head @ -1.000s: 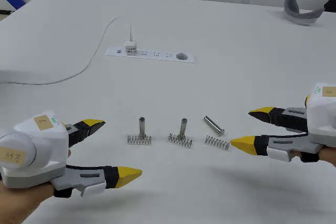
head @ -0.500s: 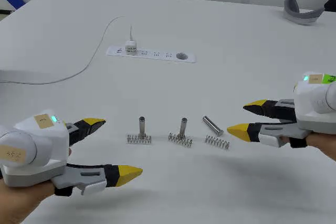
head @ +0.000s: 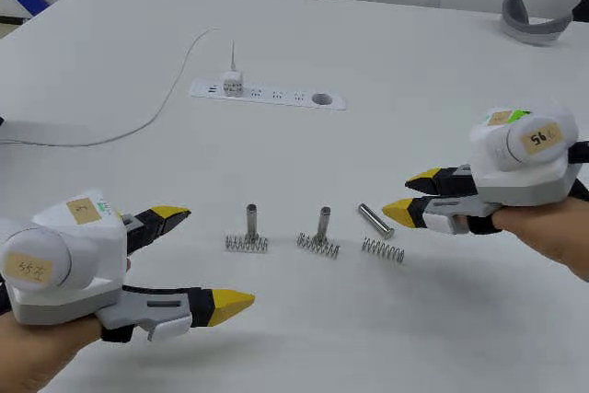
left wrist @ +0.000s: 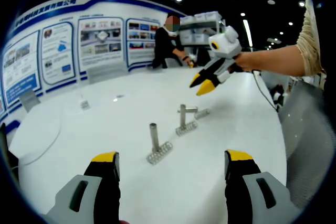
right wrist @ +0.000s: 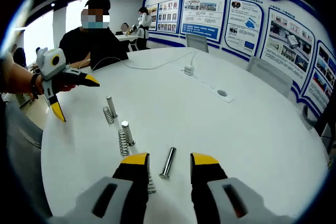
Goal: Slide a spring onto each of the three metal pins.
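Three metal pins sit in a row near the middle of the tabletop's (head: 396, 62) near edge. The left pin (head: 250, 218) and middle pin (head: 324, 221) stand upright, and the right pin (head: 375, 221) lies flat. A spring lies on its side in front of each: left spring (head: 246, 244), middle spring (head: 317, 246), right spring (head: 382, 249). None is on a pin.

The right gripper (head: 398, 195) hovers just beside the right pin, jaws partly apart and empty. The left gripper (head: 221, 256) hangs near the left pin, jaws spread wide and holding nothing. A power strip (head: 268, 96) lies farther back, toward the far edge.
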